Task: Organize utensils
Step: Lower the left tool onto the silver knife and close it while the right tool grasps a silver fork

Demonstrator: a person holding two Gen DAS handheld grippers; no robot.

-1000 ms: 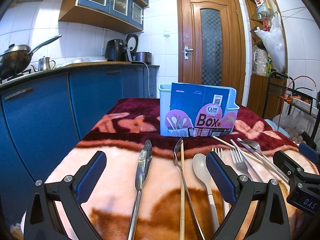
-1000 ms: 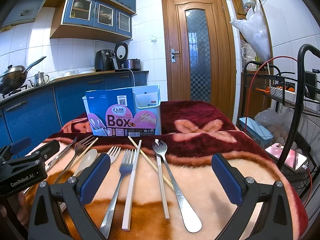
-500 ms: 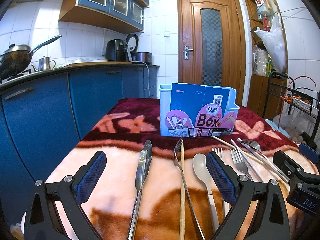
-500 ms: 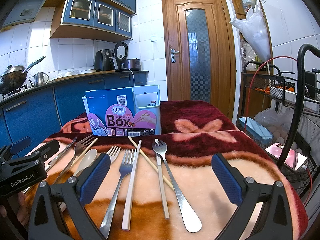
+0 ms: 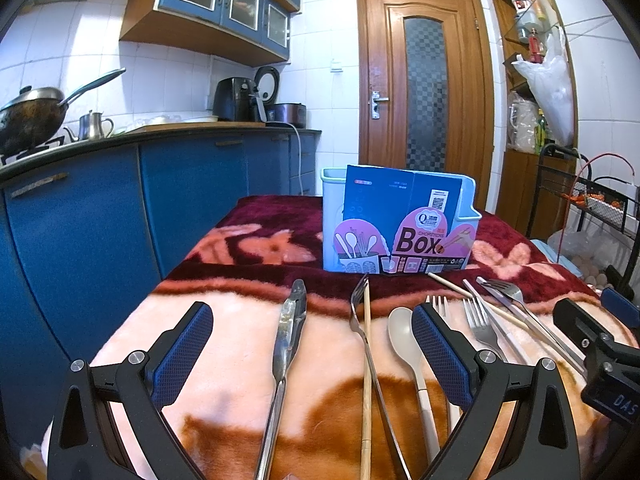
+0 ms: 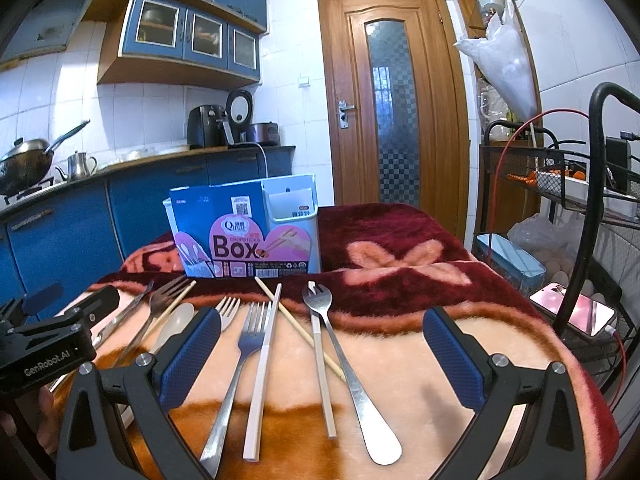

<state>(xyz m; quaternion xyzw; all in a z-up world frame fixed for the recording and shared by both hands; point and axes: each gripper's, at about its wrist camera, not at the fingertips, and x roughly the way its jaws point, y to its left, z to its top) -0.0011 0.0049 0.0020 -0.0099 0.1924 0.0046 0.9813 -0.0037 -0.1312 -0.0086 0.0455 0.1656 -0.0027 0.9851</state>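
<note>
I am holding my left tool [image 5: 312, 344] spread wide and empty above the near edge of the worktop [image 5: 224, 364], and my right tool [image 6: 322, 346] is hanging spread and empty too. Between the left pads, tongs [image 5: 286, 344], a chopstick [image 5: 366, 360] and a spoon [image 5: 404, 340] are lying lengthwise on the blanket. Between the right pads, a fork [image 6: 240, 360], a white chopstick [image 6: 262, 368] and a spork [image 6: 348, 360] are lying side by side, with a thin wooden chopstick [image 6: 298, 330] crossing under them. The box [image 6: 248, 232] is standing upright beyond them all, well apart from both tools.

I am judging the metal pieces stiff, light and slick, so I would be pinching each mid-handle, across its narrow width. The chopsticks are looking thin and likely to roll; the soft pile may be letting them sink, making them harder to pinch.

The box's compartments are hidden behind its printed card. The handles nearest me are cut off by the frame, and the left tool's pad is covering part of another fork.
</note>
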